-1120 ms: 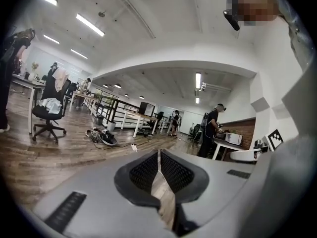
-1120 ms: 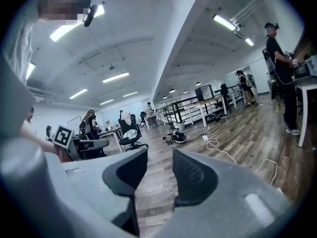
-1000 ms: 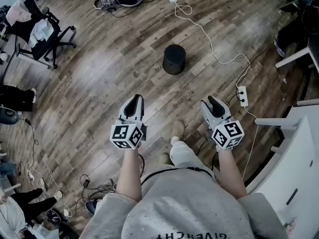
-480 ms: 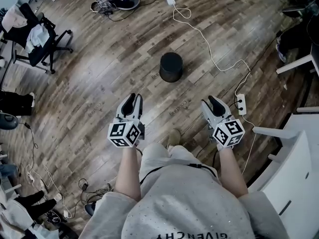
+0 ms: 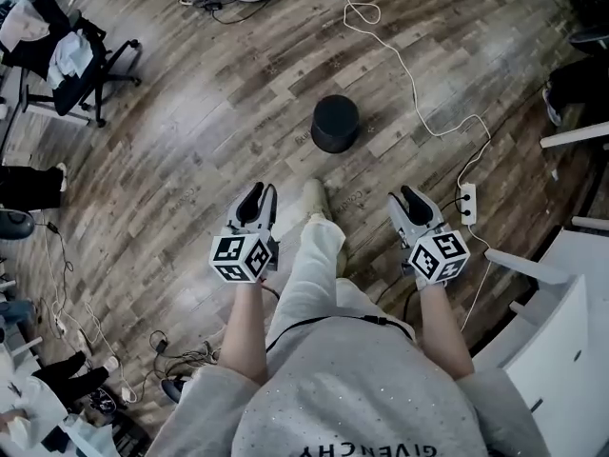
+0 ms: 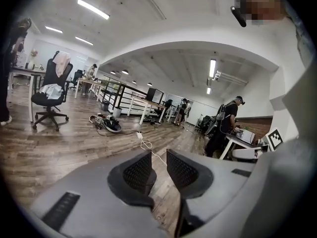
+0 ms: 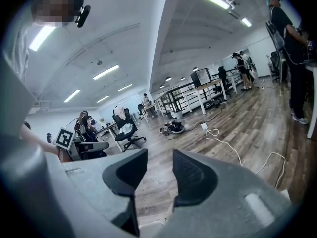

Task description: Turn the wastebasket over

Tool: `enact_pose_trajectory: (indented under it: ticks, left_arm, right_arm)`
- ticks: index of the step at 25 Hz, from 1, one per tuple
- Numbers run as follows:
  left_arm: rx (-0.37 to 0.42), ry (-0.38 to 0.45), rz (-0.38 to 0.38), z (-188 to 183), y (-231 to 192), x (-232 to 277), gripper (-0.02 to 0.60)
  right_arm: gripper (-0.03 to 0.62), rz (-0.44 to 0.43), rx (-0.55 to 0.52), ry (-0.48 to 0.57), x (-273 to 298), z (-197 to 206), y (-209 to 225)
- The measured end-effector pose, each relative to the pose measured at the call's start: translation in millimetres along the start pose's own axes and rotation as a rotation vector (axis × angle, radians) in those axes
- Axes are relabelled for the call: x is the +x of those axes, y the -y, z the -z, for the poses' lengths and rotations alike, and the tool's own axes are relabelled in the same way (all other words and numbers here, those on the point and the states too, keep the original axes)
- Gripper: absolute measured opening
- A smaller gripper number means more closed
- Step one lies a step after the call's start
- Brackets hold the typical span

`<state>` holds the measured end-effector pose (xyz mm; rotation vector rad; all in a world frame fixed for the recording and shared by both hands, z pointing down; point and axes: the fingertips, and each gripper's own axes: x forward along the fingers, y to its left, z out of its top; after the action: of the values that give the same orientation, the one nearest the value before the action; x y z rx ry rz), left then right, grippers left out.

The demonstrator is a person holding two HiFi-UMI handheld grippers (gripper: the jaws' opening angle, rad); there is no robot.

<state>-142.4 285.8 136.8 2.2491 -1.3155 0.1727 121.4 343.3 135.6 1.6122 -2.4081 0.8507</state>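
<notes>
Risks first: carrying the left gripper (image 5: 256, 196) with jaws having just been opening to a narrow gap and gripping nothing, probably too narrow for taking a rim, so risking a shove instead of a grasp; nearing the wastebasket (image 5: 335, 122), which is standing well ahead of both jaw pairs and between their lines, and risking a skid or roll across the smooth floor (image 5: 190, 131) if one jaw alone nudges it; stepping a shoe (image 5: 313, 196) forward between the two grippers and risking a kick against the basket; holding the right gripper (image 5: 411, 198) with jaws moderately apart and empty, likewise not spanning the drum; passing the white cable (image 5: 416, 93) and power strip (image 5: 466, 201), lying ahead and to the right of the right jaws and trailing past the basket's right side, so risking a snag or a trip. Materials next: showing grey moulded jaw shells with black, finely ribbed pads; presenting a black, matte, round drum, with mouth or base uppermost not being clear; resting on wood-grain planks with a dull sheen; looping a thin, limp cord; ending in a rigid white rectangular block.
</notes>
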Motion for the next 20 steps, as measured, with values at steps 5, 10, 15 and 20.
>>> enact_pose_trajectory:
  ticks: [5, 10, 15, 20]
  left_arm:
    - [-0.032, -0.024, 0.035, -7.4, -8.1, 69.9, 0.092]
    - [-0.045, -0.057, 0.07, -21.8, -16.0, 132.9, 0.091]
    - [-0.075, -0.113, 0.079, -16.5, -33.0, 183.6, 0.092]
    - [-0.111, -0.187, 0.093, -1.7, -52.1, 227.6, 0.091]
  right_arm:
    - [0.147, 0.015, 0.002, -0.037, 41.8, -19.4, 30.9]
    - [0.147, 0.019, 0.006, -0.069, 89.1, -39.8, 58.9]
    - [0.147, 0.008, 0.048, -0.106, 138.5, -44.9, 80.7]
    - [0.147, -0.009, 0.088, -0.173, 186.6, -36.1, 97.8]
